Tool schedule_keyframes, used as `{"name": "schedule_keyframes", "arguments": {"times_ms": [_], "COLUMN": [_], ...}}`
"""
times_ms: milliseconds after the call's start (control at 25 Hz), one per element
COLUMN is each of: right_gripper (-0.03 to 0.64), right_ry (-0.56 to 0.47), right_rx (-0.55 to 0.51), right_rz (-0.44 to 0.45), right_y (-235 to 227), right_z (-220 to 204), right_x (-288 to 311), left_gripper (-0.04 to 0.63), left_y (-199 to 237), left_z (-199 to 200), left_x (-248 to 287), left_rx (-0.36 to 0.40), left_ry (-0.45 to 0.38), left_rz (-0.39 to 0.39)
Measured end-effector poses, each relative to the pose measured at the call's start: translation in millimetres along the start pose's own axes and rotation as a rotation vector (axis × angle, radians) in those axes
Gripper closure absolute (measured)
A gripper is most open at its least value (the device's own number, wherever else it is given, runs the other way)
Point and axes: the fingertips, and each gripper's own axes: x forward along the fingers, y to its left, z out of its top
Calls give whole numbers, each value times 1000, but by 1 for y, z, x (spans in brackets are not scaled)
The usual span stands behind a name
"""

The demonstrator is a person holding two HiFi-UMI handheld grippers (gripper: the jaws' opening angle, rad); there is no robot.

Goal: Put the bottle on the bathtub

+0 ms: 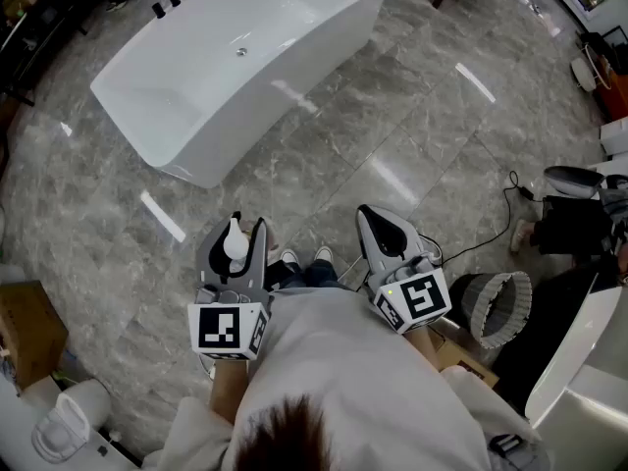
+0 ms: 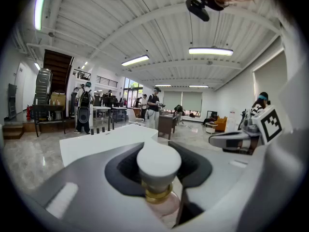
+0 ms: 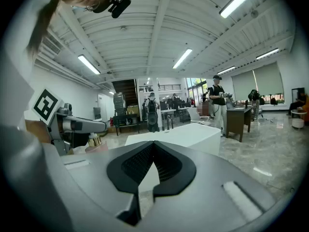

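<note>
Carrying is the step in hand, I judge. The bottle (image 2: pixel 158 164) sits pinched between the jaws of the left gripper (image 1: pixel 234 224), lower centre-left of the head view, well apart from the bathtub (image 1: pixel 285 106) at upper left. Hold it upright and firm, and set it on the flat rim rather than the sloping wall. The right gripper (image 3: pixel 153 145) is pressed together on nothing. Only the left gripper view shows the bottle's gold collar; only the head view shows the floor (image 1: pixel 392 165) left to cross.
</note>
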Motion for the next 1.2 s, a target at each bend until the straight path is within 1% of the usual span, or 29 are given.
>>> {"name": "schedule_keyframes", "arguments": {"times_ms": [120,280,680,960,1200], "right_gripper": [618,618,618,618,618], "right_ry": [-1,1,4,-51,-53], "right_rx": [-1,-5,-16,21,17], "right_rz": [0,2,0,-9,-32], "right_y": [-1,0,-5,-19,-34], "right_z": [1,1,-2,-2,-7], "right_x": [-2,-5,-19,-36,-55], "left_gripper": [410,410,410,410,410], "left_y": [-3,-5,-16,-27,-39], "left_z": [1,-3,0,0,1], "left_x": [0,-2,-4,-6,-7], "left_rx": [1,-17,-4,3,-25], "left_ry": [-2,2,-6,-27,-38], "left_rz": [-3,1,4,20,20]}}
